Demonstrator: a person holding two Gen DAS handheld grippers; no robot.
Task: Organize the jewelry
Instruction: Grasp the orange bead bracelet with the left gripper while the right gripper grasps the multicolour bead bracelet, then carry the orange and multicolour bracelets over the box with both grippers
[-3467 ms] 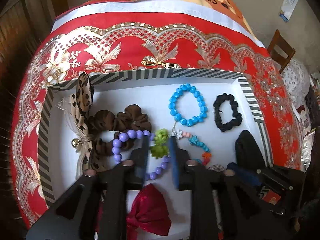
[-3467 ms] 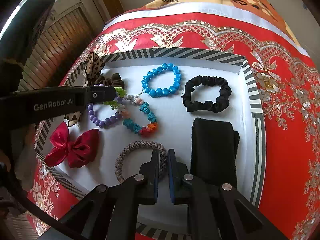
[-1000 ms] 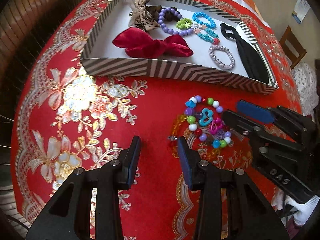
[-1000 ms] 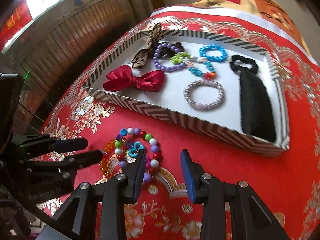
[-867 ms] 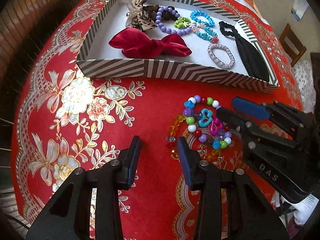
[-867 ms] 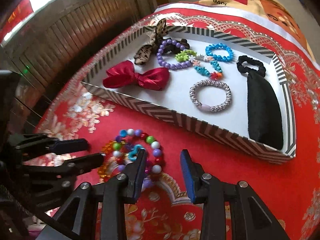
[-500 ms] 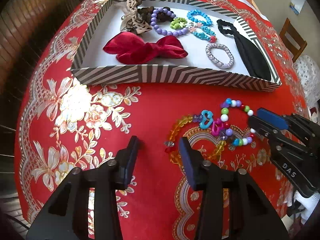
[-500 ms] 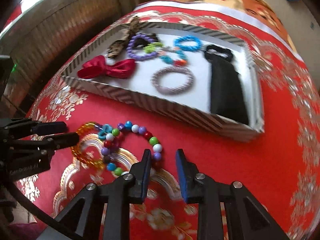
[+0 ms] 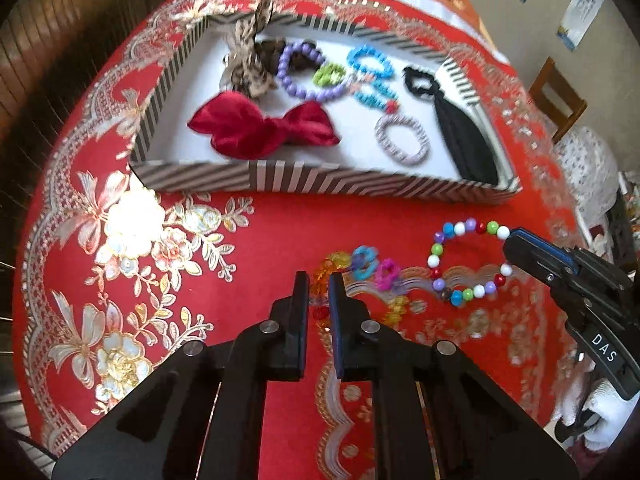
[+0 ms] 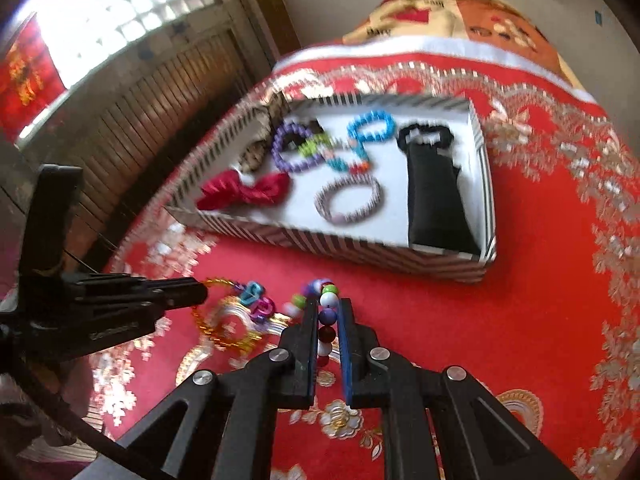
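A multicoloured bead bracelet [image 9: 466,264] and an amber bead bracelet [image 9: 332,276] with blue and pink charms [image 9: 376,266] lie on the red cloth in front of the striped tray [image 9: 304,180]. My left gripper [image 9: 319,292] is shut on the amber bracelet's beads. My right gripper [image 10: 325,320] is shut on the multicoloured bracelet [image 10: 326,312]; it shows in the left wrist view [image 9: 516,244] at that bracelet's right side. The two bracelets are pulled apart.
The tray [image 10: 332,242] holds a red bow [image 9: 264,128], leopard bow [image 9: 248,60], purple bracelet [image 9: 300,76], blue bracelets [image 9: 370,66], grey hair tie [image 9: 402,140], black scrunchie and black band [image 9: 464,136]. A wooden chair [image 9: 556,96] stands far right.
Both grippers have closed, each on its own bracelet. The multicoloured bracelet has moved right, away from the amber one and the charms.
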